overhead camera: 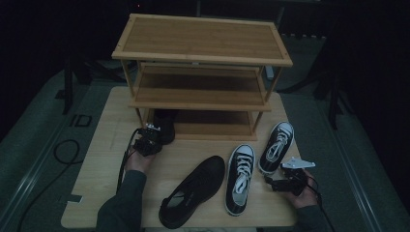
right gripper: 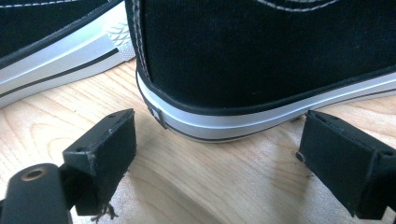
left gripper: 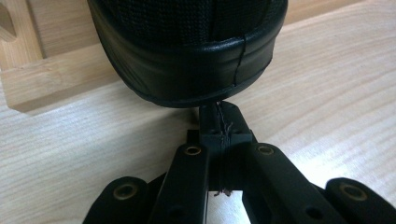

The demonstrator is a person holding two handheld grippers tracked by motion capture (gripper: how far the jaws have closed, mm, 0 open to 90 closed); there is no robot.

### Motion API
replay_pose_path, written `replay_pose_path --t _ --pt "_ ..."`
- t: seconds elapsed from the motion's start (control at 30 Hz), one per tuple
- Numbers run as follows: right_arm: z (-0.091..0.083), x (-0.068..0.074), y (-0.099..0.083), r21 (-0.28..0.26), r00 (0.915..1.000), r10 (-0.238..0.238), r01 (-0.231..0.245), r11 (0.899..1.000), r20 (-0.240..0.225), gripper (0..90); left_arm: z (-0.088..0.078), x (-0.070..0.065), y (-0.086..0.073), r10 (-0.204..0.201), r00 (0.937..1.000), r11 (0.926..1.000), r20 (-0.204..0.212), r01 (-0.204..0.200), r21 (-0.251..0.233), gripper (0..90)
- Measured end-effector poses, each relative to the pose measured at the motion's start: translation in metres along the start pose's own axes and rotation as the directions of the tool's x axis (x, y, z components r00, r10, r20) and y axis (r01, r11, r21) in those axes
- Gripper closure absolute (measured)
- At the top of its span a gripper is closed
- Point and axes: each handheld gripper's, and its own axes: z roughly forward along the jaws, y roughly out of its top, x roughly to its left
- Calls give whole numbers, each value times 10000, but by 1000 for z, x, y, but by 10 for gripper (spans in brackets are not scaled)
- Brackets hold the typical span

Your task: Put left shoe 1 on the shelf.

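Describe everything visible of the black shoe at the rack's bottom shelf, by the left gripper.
The black shoe is dark all over, with a knit-looking upper above a smooth, glossy band that has a thin vertical seam. It rests partly on the wooden rack's bottom shelf, its rounded end overhanging the table. The shut left gripper meets the lower edge of that end. Its laces and opening are too dark to tell.
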Motion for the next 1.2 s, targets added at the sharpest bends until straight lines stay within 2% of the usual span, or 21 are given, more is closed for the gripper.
replay_pose_path --t 0.2,0.33,0.6,0.73,1.0,1.2 --pt "0 0 0 0 10000 -1 1 10000 0 111 6 5 3 -227 9997 9997 -62 227 34 890" --pt "0 0 0 0 10000 -1 1 10000 -2 111 7 7 3 -255 9997 9996 -4 255 -74 887" --pt "0 0 0 1 10000 -4 4 10000 -3 111 8 8 7 -186 9998 9998 -47 186 38 877" --pt "0 0 0 -1 10000 -1 1 10000 -2 111 9 9 8 -201 9998 9998 62 201 19 865" --pt "0 0 0 1 10000 -3 3 10000 -3 111 -1 5 3 184 9992 9998 360 -184 8 692" --pt "0 0 0 -1 10000 -2 2 10000 -1 111 -14 3 -1 569 9954 9983 771 -561 -135 622"
